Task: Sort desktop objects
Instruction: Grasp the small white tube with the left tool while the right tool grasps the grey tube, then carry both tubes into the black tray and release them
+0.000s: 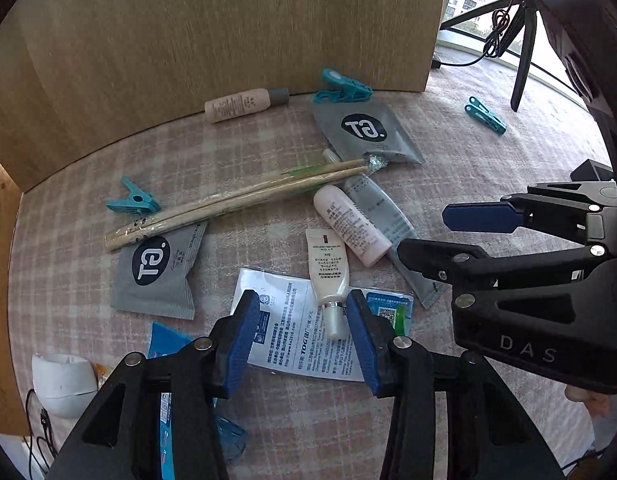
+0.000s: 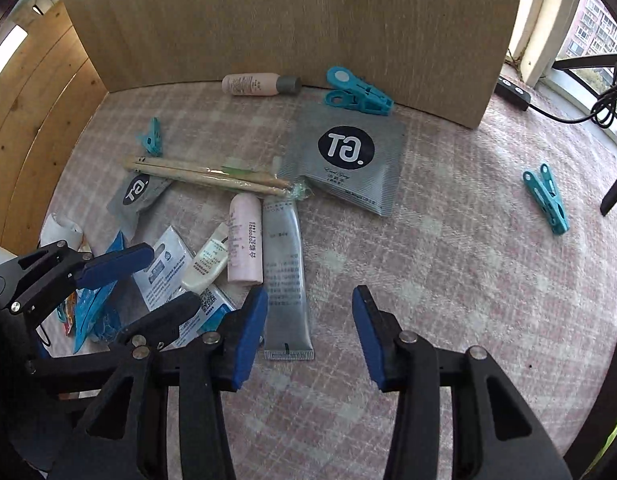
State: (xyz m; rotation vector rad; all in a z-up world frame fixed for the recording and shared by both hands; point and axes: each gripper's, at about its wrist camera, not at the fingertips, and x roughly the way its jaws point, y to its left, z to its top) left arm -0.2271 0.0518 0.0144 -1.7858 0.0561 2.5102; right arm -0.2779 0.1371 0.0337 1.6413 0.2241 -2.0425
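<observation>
Small items lie jumbled on a pink checked cloth [image 2: 448,264]. My left gripper [image 1: 304,328] is open and points down over a printed leaflet pack [image 1: 284,332]. The cap of a small white tube [image 1: 328,272] lies between its pads, untouched. My right gripper [image 2: 308,304] is open just right of it, with the end of a grey tube [image 2: 286,280] beside its left pad. Nearby are a pink tube [image 2: 245,248], wrapped chopsticks [image 2: 204,174], two grey "GT" sachets [image 2: 348,160] [image 1: 156,276], a pink bottle [image 2: 256,84] and teal clips [image 2: 358,94] [image 2: 546,200] [image 1: 134,202].
A wooden board [image 2: 292,16] stands upright behind the items, and a wooden side wall [image 2: 32,128] closes the left. A white rounded object [image 1: 62,384] and blue packets [image 2: 96,308] lie at the left edge. A tripod leg [image 1: 524,60] and cables [image 2: 604,104] are at the right by the window.
</observation>
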